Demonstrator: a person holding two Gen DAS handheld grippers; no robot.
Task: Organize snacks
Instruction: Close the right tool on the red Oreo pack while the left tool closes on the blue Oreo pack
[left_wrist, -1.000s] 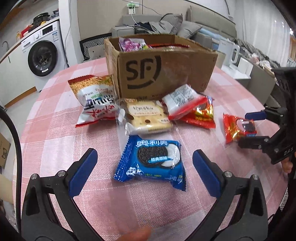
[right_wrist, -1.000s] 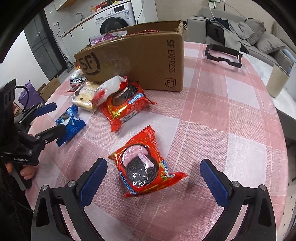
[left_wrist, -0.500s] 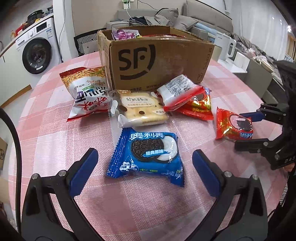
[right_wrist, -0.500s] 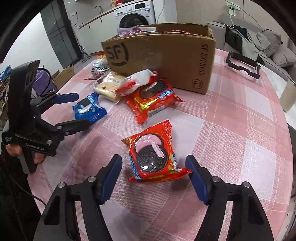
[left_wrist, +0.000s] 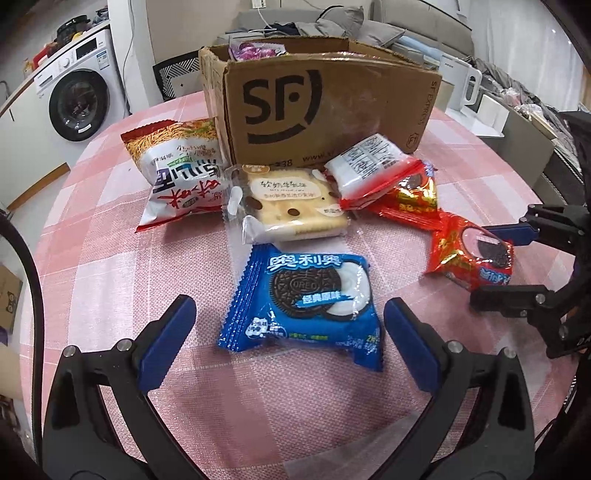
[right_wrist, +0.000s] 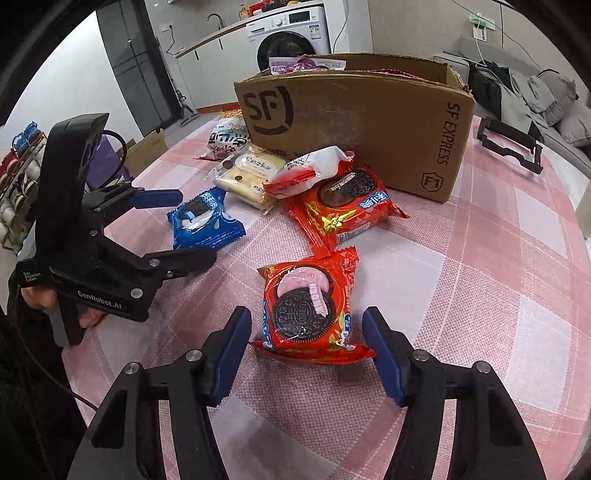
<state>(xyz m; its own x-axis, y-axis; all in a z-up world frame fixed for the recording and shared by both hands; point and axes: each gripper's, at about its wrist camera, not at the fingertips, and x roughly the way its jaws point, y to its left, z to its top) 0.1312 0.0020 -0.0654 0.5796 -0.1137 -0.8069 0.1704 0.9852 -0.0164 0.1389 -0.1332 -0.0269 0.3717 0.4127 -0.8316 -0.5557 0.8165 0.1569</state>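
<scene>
Right hand-held gripper: jaws open, nothing held, straddling the red Oreo pack, long axis pointing straight ahead. Left hand-held gripper: wide open, nothing held, blue Oreo pack just ahead between its tips. SF cardboard box further ahead on the surface.

Between the left gripper's blue-padded black fingers lies a blue cookie pack printed with a black-and-white cookie. Between the right gripper's blue pads lies a red pack showing a black cookie with pink cream. Beneath both: pink-and-white checked tablecloth. Beyond the fingertips: brown cardboard box, black logo.
</scene>
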